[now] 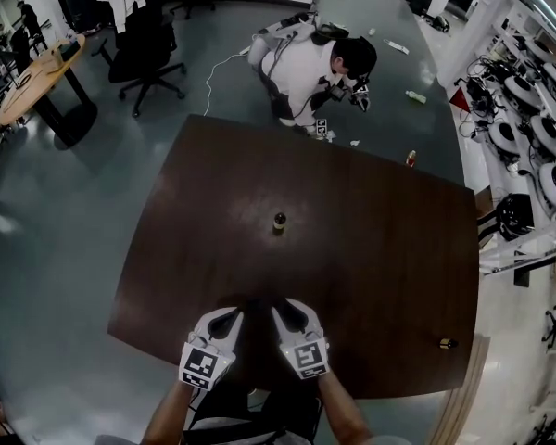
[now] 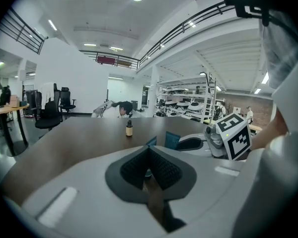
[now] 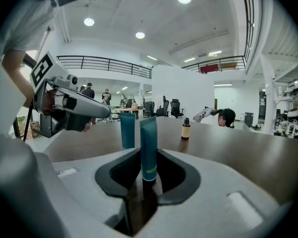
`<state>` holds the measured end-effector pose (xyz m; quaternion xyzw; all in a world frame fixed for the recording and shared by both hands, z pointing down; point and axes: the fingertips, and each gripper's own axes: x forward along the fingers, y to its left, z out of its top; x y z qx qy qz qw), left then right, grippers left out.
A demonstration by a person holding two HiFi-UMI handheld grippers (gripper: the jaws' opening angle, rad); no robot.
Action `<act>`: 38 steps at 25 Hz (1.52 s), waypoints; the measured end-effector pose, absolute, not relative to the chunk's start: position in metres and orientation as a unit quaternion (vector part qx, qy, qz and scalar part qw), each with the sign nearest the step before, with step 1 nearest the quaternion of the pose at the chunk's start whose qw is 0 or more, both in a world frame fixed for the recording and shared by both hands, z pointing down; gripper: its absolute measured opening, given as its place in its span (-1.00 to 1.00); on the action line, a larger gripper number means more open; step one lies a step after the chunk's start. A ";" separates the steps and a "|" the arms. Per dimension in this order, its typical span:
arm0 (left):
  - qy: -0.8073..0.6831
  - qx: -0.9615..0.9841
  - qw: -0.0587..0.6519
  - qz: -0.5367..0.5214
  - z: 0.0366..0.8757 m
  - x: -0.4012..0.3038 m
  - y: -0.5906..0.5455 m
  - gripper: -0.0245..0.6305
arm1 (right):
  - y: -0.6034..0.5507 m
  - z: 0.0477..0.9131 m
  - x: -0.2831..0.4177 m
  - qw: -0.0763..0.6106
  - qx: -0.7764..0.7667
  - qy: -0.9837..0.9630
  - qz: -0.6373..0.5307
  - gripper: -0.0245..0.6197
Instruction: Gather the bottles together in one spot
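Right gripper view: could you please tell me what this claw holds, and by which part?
The right claw is shut on an upright teal tube, gripping its lower half.

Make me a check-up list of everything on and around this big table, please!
Surface: dark brown table, shiny.
Job's things: small brown bottle upright mid-table; teal tube and other teal tube upright near the front edge, close together but apart; small thing by the right corner, too small to tell.
Clutter: nothing seen.
Grippers: right gripper shut on the teal tube; left gripper nearly closed, a teal sliver between its pads, so it looks shut on the other teal tube.
Cables: white cable on the floor.
Surroundings: person crouching on the grey floor beyond the table; office chair; a bottle-like thing on the floor.
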<state>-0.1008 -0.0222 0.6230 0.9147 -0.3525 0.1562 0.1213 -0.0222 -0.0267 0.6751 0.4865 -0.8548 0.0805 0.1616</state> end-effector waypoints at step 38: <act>-0.357 0.912 0.142 0.142 0.627 -0.111 -0.023 -0.92 | -0.025 0.668 -0.006 0.110 0.538 -0.830 0.094 -0.31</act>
